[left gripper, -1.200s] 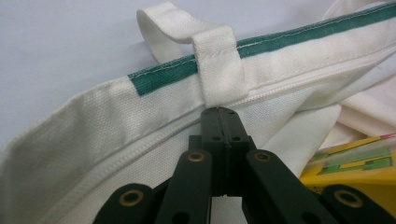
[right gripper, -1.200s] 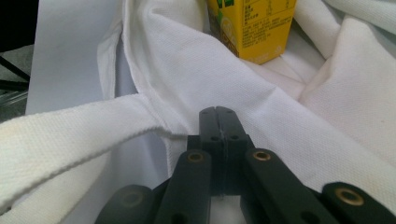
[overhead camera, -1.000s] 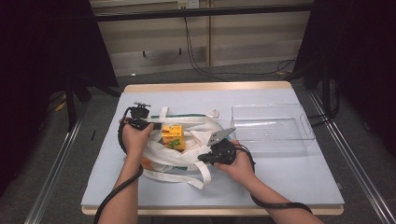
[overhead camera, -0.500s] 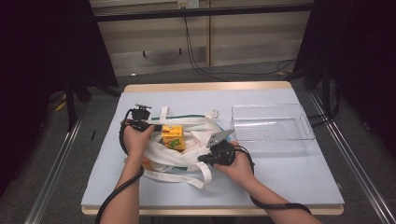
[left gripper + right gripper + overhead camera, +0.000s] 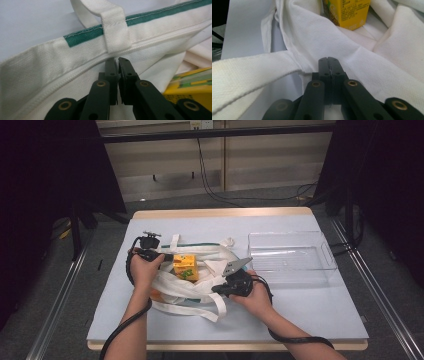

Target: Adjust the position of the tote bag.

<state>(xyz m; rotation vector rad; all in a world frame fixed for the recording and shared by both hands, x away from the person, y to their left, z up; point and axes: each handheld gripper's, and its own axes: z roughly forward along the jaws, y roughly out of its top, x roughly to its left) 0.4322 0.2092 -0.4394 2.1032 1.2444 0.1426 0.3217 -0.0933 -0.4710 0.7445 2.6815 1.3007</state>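
A white cloth tote bag with green trim lies crumpled at the middle of the table. A yellow juice carton sits in its folds. My left gripper is at the bag's far left rim. In the left gripper view its jaws pinch the fabric just under the zip seam, with a thin slit between them; they have just been opening a little. The carton shows at the right there. My right gripper is at the bag's near right side, shut on the cloth beside a handle strap, with the carton beyond.
A clear plastic tray stands on the right part of the table, close to my right hand. Something orange peeks out under the bag's near left. Loose bag straps trail toward the front edge.
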